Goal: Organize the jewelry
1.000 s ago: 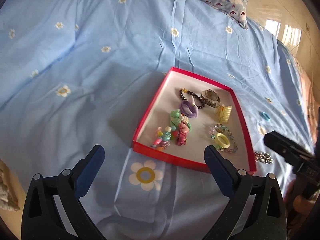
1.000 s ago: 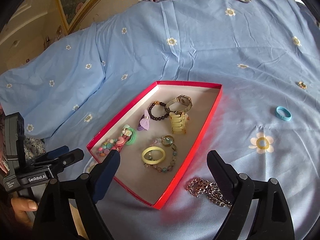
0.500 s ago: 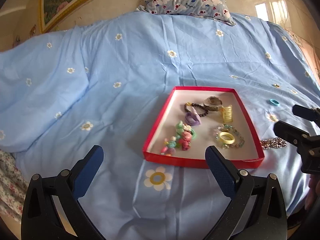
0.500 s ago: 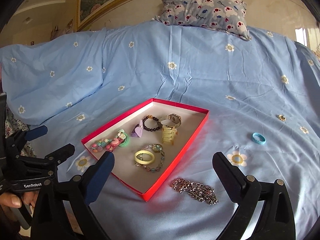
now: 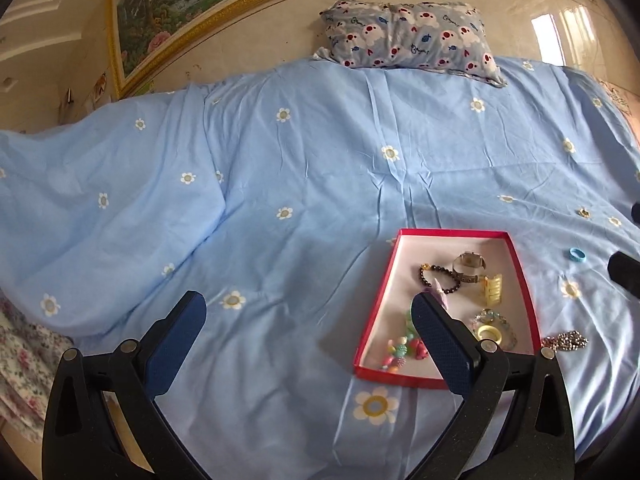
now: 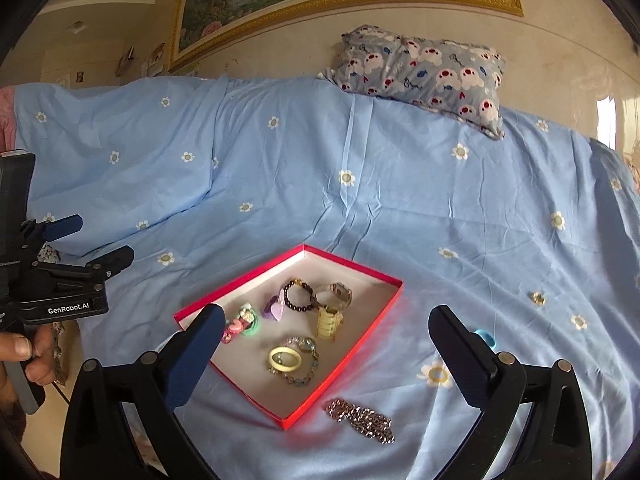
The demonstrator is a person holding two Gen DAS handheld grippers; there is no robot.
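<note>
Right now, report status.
Both grippers, left and right, open, empty. Chain, blue ring, gold ring outside red tray. Nothing blocking.

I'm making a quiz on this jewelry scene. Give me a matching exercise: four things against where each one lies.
Things:
1. yellow ring
2. silver chain
3. blue ring
4. patterned pillow

Places:
A. on the sheet, touching nothing
B. at the head of the bed
C. inside the red box
D. on the sheet by the box's near corner

Pairs: 1-C, 2-D, 3-A, 4-B
</note>
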